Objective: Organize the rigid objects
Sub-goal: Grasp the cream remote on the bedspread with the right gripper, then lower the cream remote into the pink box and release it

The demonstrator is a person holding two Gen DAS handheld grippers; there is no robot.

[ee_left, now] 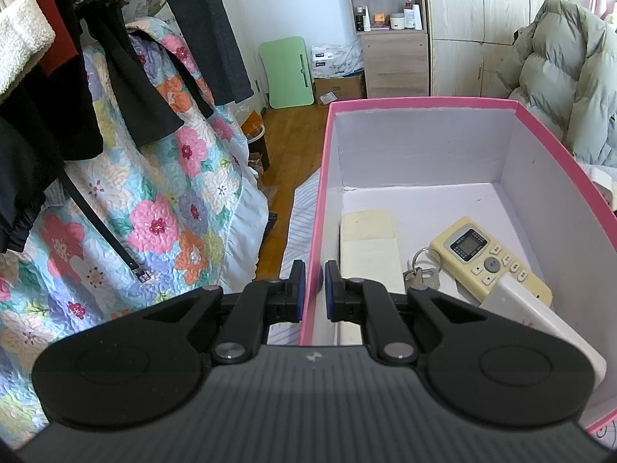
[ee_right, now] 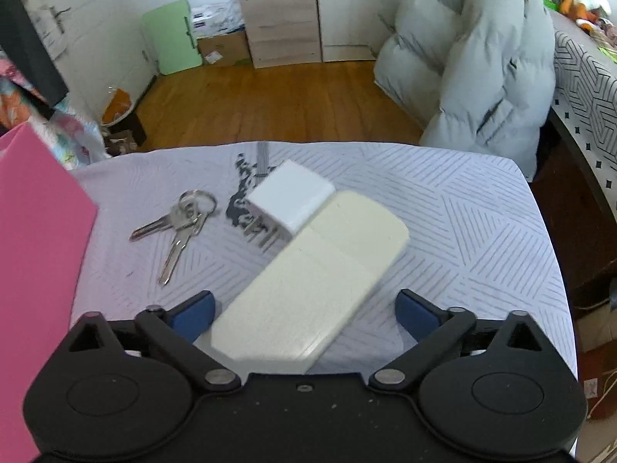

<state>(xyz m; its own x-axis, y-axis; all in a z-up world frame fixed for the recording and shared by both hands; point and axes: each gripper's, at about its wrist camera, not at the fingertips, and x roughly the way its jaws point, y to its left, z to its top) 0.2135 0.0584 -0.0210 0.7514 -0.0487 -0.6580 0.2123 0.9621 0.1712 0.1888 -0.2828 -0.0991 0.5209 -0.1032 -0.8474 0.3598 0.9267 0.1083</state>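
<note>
- right gripper [ee_right: 304,314]: jaws wide apart, one blue pad either side of the near end of the cream remote [ee_right: 314,283], neither pad pressing it. nothing held yet.
- the remote lies flat, back up, on the striped cloth [ee_right: 462,231], running from the jaws out toward 1 o'clock.
- judgement: a stiff, light plastic slab with smooth, slightly slick sides; take it across its narrow width near the middle so it won't swing from one end.
- white plug [ee_right: 293,202] at 12 o'clock touches the remote's far end, prongs facing 9; it could get dragged along.
- keys [ee_right: 181,220] at 10 o'clock, well apart from the remote, ring at the far side.
- pink box [ee_right: 34,250] fills the 9 o'clock edge.
- left gripper [ee_left: 313,289]: jaws nearly together, clamped on the box's pink wall [ee_left: 322,177], one pad outside, one inside.
- inside the box [ee_left: 443,208]: another cream remote [ee_left: 370,247] at 1 o'clock, a keypad remote [ee_left: 489,258] at 2 o'clock, a key ring [ee_left: 422,270] between them, a white block [ee_left: 540,316] at 3 o'clock.
</note>
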